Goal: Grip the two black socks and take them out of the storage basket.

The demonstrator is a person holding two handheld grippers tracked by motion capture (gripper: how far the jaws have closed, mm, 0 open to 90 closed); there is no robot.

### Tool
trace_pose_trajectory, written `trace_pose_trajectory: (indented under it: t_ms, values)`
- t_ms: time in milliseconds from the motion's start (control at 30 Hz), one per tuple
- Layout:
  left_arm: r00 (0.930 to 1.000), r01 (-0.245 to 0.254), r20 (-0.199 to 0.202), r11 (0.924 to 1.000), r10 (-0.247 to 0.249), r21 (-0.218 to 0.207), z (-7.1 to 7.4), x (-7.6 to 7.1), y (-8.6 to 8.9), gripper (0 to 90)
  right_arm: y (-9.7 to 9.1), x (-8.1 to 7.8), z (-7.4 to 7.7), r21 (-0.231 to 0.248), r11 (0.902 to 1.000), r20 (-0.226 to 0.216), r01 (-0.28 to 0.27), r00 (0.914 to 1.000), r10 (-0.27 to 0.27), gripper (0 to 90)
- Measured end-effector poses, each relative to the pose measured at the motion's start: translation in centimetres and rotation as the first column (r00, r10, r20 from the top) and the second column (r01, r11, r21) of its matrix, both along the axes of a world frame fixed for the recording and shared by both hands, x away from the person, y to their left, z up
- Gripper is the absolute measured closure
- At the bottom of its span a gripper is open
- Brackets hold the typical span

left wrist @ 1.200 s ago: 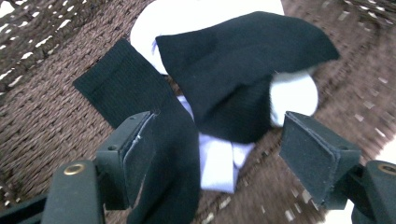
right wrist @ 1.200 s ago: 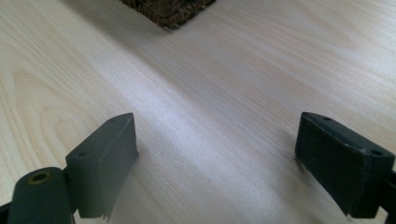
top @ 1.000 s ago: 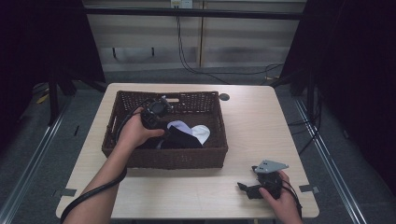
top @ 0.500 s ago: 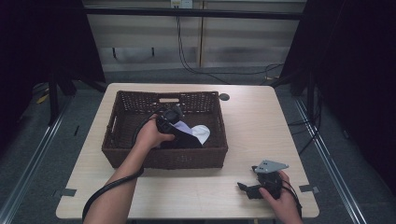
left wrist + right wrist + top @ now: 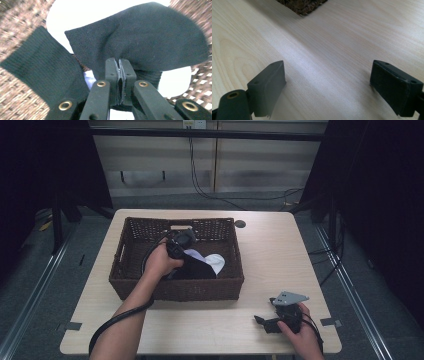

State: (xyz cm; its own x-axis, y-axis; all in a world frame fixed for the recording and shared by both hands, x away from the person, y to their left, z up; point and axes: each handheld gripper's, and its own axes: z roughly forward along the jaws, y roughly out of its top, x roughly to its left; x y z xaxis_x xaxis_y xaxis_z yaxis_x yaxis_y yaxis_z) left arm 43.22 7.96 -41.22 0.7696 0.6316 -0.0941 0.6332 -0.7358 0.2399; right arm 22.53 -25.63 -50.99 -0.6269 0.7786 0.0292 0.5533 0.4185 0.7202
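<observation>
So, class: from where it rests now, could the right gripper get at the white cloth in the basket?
Probably yes. The right gripper sits open on bare table beside the basket, whose top is uncovered. The left gripper, shut on a black sock, partly overlies the white cloth.

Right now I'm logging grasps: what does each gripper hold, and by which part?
The left gripper pinches a black knitted sock by a fold of its fabric, over the brown wicker basket. The right gripper is open, holding nothing.
</observation>
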Motion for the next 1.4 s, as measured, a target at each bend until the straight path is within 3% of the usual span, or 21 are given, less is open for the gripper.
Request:
trace_pose_trajectory:
  t_ms: [300,700,767,1067,1400]
  values:
    - [0.9992,0.0,0.039,0.9997,0.001,-0.023,3.2,-0.3,0.4,86.9,0.0,0.0,0.0,0.002,1.0,-0.001,0.003,1.0,-0.003,12.3]
    - [0.9994,0.004,0.034,0.9994,-0.003,-0.034,6.3,-0.6,1.3,86.9,0.0,0.0,0.0,0.002,1.0,0.0,0.003,1.0,-0.003,12.3]
    - [0.9996,0.013,0.024,0.9985,-0.011,-0.053,6.8,-0.7,1.3,86.9,0.0,0.0,0.0,0.001,1.0,-0.001,0.004,1.0,-0.004,12.3]
    - [0.9975,0.033,0.063,0.999,-0.031,-0.031,10.1,-1.2,1.6,86.9,0.0,0.0,0.0,0.001,1.0,0.0,0.003,1.0,-0.003,12.3]
    - [0.9947,0.074,0.073,0.9972,-0.073,-0.008,13.3,-1.9,1.5,86.9,0.0,0.0,0.0,-0.001,1.0,-0.001,0.003,1.0,-0.003,12.3]
